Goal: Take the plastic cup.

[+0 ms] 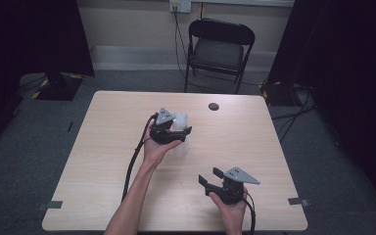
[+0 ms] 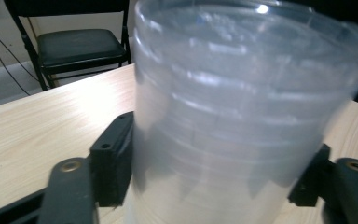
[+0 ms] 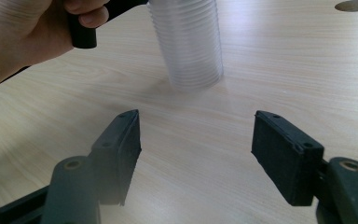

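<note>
Resting near the front edge of the table (image 1: 103, 196), the right gripper (image 1: 213, 177) is held by the person's right hand (image 1: 232, 208), and its jaws stand wide apart with nothing between them. In the right gripper view the two black pads (image 3: 279, 154) frame only bare wood, and the grey three-cornered plate (image 1: 242, 175) sits on top of this gripper in the high view.

Farther in, close to the middle of the table, the left hand (image 1: 154, 147) holds the left gripper (image 1: 180, 128). Its jaws are around a stack of clear plastic cups (image 2: 242, 121). In the left gripper view one pad (image 2: 114, 163) lies against the left side of the stack and the other pad (image 2: 312, 179) against the right side, so the stack is gripped between them. The picture is a little blurred at the edges of the cups. The stack stands almost upright, a bit tilted, and in the right gripper view its bottom (image 3: 193, 79) is on the table or just above it; I cannot tell which. A black cable (image 1: 132, 161) runs from the left gripper back along the forearm.

Beyond the cups, a small dark round hole (image 1: 213, 106) is in the tabletop near the far edge. Behind the table, on the grey floor, a black folding chair (image 1: 219, 49) stands against the wall.
</note>
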The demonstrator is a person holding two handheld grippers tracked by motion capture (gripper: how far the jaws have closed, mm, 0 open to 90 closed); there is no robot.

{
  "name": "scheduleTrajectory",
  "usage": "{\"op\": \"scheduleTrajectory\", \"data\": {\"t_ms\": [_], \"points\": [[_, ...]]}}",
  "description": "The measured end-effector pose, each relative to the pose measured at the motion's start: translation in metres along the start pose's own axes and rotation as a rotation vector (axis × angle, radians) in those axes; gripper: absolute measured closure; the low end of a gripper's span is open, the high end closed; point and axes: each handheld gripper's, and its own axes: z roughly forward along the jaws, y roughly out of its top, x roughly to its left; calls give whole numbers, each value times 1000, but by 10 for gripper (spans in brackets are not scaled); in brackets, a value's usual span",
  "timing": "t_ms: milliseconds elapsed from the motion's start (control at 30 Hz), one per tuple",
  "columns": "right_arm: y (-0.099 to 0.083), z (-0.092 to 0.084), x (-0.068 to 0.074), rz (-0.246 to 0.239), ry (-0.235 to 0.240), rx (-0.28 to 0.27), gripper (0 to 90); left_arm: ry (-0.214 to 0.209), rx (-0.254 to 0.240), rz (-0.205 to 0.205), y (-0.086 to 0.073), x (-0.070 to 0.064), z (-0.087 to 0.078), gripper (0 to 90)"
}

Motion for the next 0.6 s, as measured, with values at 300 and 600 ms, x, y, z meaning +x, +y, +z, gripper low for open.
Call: {"op": "scheduleTrajectory", "data": {"t_ms": [300, 600], "points": [[0, 0, 0, 0, -3, 1, 323, 8, -9, 8, 4, -2, -3, 323], [-3, -1, -4, 8, -9, 0, 327, 8, -25, 8, 6, -4, -9, 324]]}}
